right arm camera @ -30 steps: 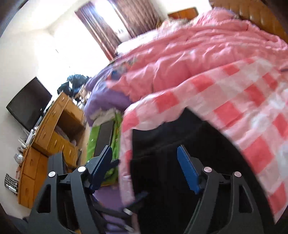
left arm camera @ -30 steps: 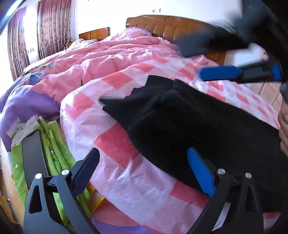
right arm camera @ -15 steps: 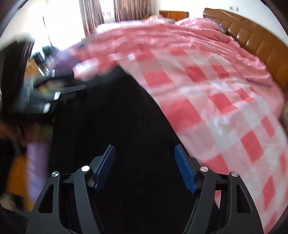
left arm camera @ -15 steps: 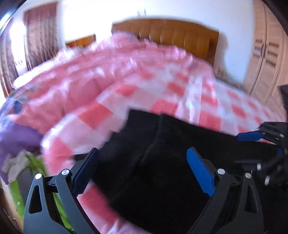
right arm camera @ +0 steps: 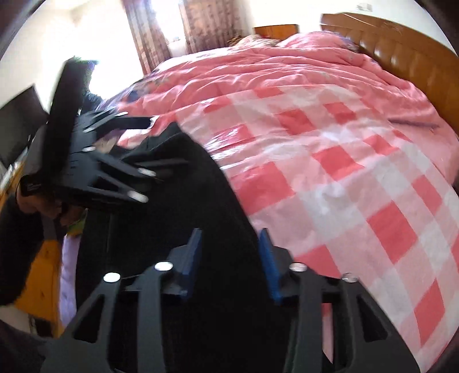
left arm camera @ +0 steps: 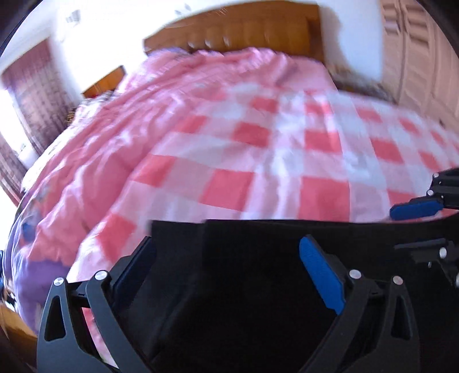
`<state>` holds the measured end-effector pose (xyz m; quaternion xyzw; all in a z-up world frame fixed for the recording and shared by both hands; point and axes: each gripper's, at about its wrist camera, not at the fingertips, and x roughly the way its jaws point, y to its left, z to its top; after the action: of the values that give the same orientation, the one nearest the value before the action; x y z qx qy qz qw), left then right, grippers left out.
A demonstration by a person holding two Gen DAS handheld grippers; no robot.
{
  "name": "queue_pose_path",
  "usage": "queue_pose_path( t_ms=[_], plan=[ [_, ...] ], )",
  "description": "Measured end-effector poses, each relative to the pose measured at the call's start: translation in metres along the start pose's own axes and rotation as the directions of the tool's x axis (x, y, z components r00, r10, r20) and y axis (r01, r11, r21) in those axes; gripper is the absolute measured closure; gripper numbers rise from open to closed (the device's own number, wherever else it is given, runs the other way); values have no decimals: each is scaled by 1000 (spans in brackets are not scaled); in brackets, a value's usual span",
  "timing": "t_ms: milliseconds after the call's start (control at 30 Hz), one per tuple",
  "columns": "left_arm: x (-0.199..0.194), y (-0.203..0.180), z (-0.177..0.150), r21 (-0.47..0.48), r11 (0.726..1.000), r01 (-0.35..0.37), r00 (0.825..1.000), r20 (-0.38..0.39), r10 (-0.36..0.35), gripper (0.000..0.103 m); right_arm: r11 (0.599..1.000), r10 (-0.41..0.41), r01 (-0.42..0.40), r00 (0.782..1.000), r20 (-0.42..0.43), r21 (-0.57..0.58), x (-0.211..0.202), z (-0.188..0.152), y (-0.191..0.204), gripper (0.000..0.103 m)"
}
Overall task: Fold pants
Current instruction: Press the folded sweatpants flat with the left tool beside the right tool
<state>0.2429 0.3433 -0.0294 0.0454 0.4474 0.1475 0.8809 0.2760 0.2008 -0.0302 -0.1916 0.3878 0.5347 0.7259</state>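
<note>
Black pants (left arm camera: 246, 258) lie flat along the near edge of a bed with a pink and white checked cover (left arm camera: 258, 160); they also show in the right wrist view (right arm camera: 183, 200). My left gripper (left arm camera: 226, 258) is open, low over the pants, its fingers astride the cloth near the left end. My right gripper (right arm camera: 229, 252) has its fingers partly closed around the pants' upper edge; the blue pads stand apart with black cloth between them. The right gripper shows at the right edge of the left wrist view (left arm camera: 421, 226).
A wooden headboard (left arm camera: 243, 34) stands at the far end. A rumpled pink quilt (right arm camera: 258, 69) covers the far side of the bed. Curtains (right arm camera: 206, 25), a dark screen (right arm camera: 17, 123) and wardrobe doors (left arm camera: 416, 51) surround the bed.
Both grippers swung over and down onto the pants. The right gripper's fingers narrowed from wide open to partly closed around the pants' edge. The left gripper stayed open.
</note>
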Motion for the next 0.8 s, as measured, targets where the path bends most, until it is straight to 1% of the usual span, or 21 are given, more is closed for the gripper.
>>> queue_pose_path(
  t_ms=[33,100,200,267,367,433,567,600,633,667,733,800],
  plan=[
    [8,-3,0,-6,1000,-6,1000,-23,6,6,1000,-8,8,1000,-6,-25,5,2,5,71],
    [11,-2,-3,-44,999,3,1000,-16,-3,6,998,1,-1,1000,-13,-57,11,5,12,71],
    [10,5,-8,-93,996,15,1000,-8,-16,6,997,2,-4,1000,-20,-78,18,11,12,75],
    [10,7,-11,-97,995,15,1000,-6,-16,6,997,3,-5,1000,-23,-78,21,14,9,77],
    [9,7,-12,-86,996,7,1000,-3,-8,6,998,-16,15,1000,-11,-53,22,17,2,77],
    [9,7,-12,-87,996,6,1000,-4,-7,6,999,-2,2,1000,-11,-41,24,19,-1,77],
    [6,9,-14,-100,995,11,1000,-1,-11,6,996,-5,2,999,-34,-84,31,20,9,76],
    [6,9,-13,-103,995,11,1000,0,-11,6,994,-27,22,999,-39,-111,33,19,12,77],
    [7,9,-13,-106,994,11,1000,2,-11,6,991,-44,39,998,-37,-127,33,19,15,85],
    [6,10,-14,-112,994,11,1000,3,-11,6,990,-54,49,998,-30,-134,33,19,17,97],
    [2,12,-13,-121,993,5,1000,10,-4,7,983,-91,91,996,9,-161,24,20,24,97],
    [-10,12,-10,-126,992,11,999,48,-5,7,969,-138,146,989,57,-198,12,21,33,98]
  ],
)
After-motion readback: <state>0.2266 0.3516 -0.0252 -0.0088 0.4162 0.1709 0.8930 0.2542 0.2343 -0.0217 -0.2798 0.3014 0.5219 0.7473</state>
